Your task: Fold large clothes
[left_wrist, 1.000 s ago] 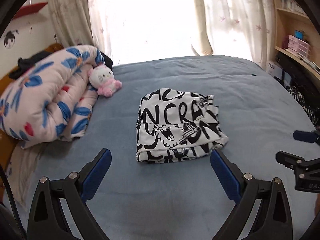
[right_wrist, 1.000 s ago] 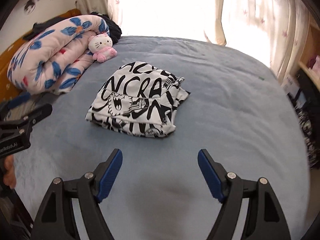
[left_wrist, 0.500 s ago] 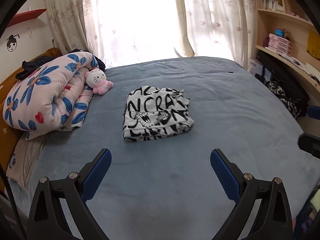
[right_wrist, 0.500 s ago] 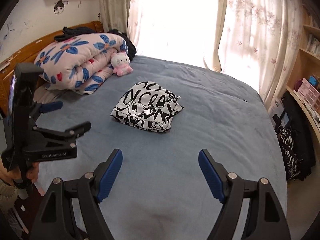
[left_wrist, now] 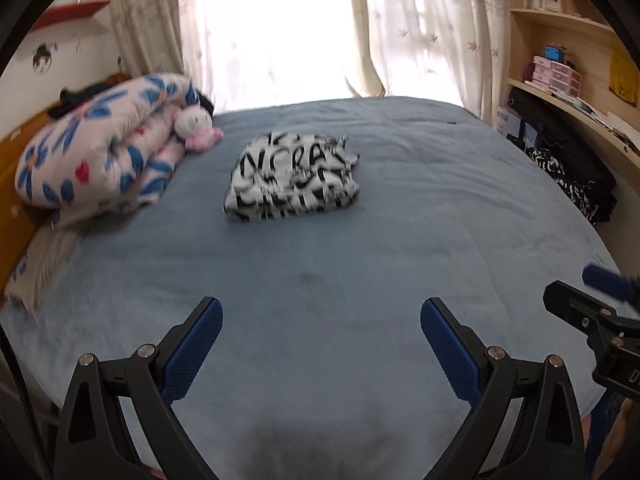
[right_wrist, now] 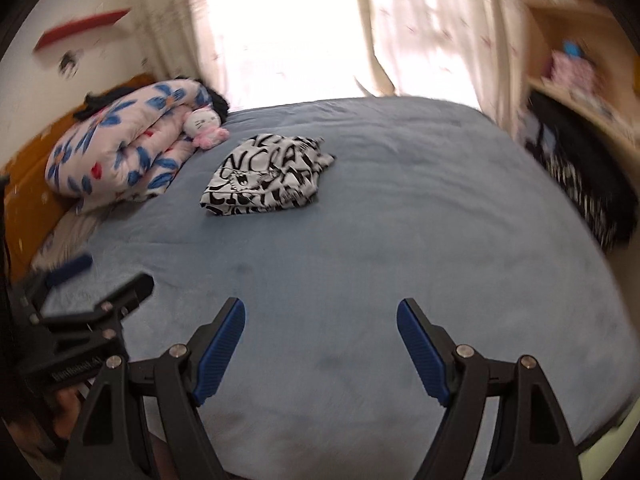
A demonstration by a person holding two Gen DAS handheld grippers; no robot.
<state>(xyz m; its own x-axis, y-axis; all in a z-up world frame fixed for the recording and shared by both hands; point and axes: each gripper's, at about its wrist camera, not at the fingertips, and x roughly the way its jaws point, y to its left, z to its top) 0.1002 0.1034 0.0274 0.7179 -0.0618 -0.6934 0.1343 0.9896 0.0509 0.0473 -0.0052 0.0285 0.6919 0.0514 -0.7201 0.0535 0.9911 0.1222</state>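
the folded garment [left_wrist: 292, 176], soft white cloth w/ bold black lettering and cartoon prints, lies as a lumpy rectangular bundle on the bed [left_wrist: 360, 264], at about 12 o'clock from both grippers and well apart from them; its edges look uneven, one corner flaring out toward 2 o'clock in the right wrist view; the bed cover is a matte, plush blue-grey fabric w/ faint creases.

left gripper [left_wrist: 320, 312]: jaws spread wide, nothing between them, only bare bedding below; black angular plastic arms w/ silver rivets, ribbed blue pads [left_wrist: 196, 346]; right gripper [right_wrist: 320, 312]: jaws likewise spread, empty, same black frame and textured blue pads [right_wrist: 420, 346].

at 10 o'clock a puffy rolled quilt [left_wrist: 104, 160], pink w/ blue flower print, sits against an orange-brown headboard [right_wrist: 36, 184]; a small white-and-pink plush toy [left_wrist: 196, 126] touches the quilt's end; sheer patterned curtains [left_wrist: 420, 28] hang at 12, backlit; curved pale wood shelves [left_wrist: 560, 96] at 2 o'clock; parts of both views are motion-blurred.
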